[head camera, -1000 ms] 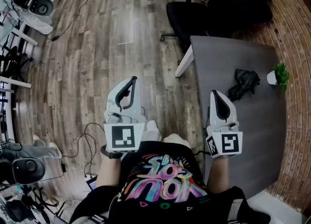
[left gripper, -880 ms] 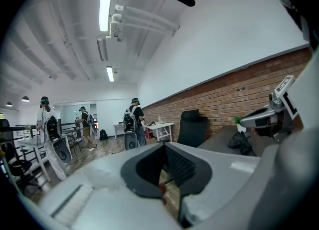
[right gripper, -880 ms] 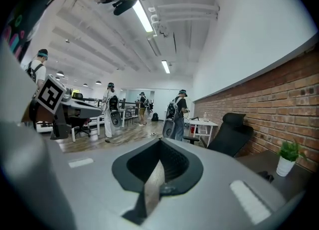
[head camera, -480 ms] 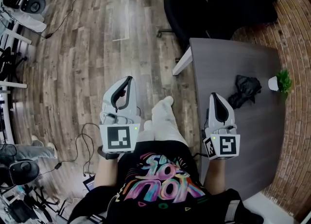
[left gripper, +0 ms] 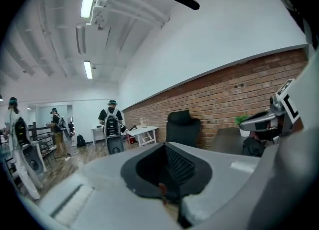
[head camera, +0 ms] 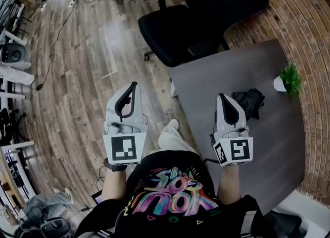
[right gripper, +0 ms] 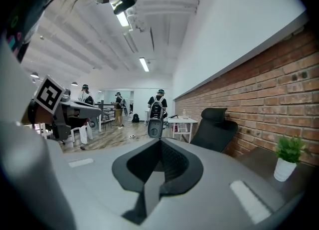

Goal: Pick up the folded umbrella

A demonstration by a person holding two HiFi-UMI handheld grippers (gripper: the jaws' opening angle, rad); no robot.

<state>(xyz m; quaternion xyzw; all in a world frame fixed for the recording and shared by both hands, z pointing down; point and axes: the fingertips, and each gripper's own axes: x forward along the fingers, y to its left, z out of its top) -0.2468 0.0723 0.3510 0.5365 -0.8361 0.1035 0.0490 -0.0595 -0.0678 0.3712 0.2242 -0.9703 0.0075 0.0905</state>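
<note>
The folded black umbrella (head camera: 250,101) lies crumpled on the dark grey table (head camera: 206,84), towards its right side. My right gripper (head camera: 221,96) hovers over the table just left of the umbrella, apart from it. Its jaws are shut with nothing between them, as the right gripper view (right gripper: 160,140) also shows. My left gripper (head camera: 133,85) is off the table's left edge, over the wooden floor. It is shut and empty too, and its jaws meet at a tip in the left gripper view (left gripper: 164,146). The umbrella is hidden in the right gripper view.
A small potted plant (head camera: 289,78) stands near the table's right edge, by the brick wall (head camera: 309,35). A black office chair (head camera: 180,25) is pushed against the table's far side. Several people stand across the room (right gripper: 158,105), and cables and gear lie on the floor at left.
The person has stepped and turned towards the table, carrying both grippers along. The table now reaches under the right gripper, and the umbrella sits closer to its tip. Both jaws have stayed shut.
</note>
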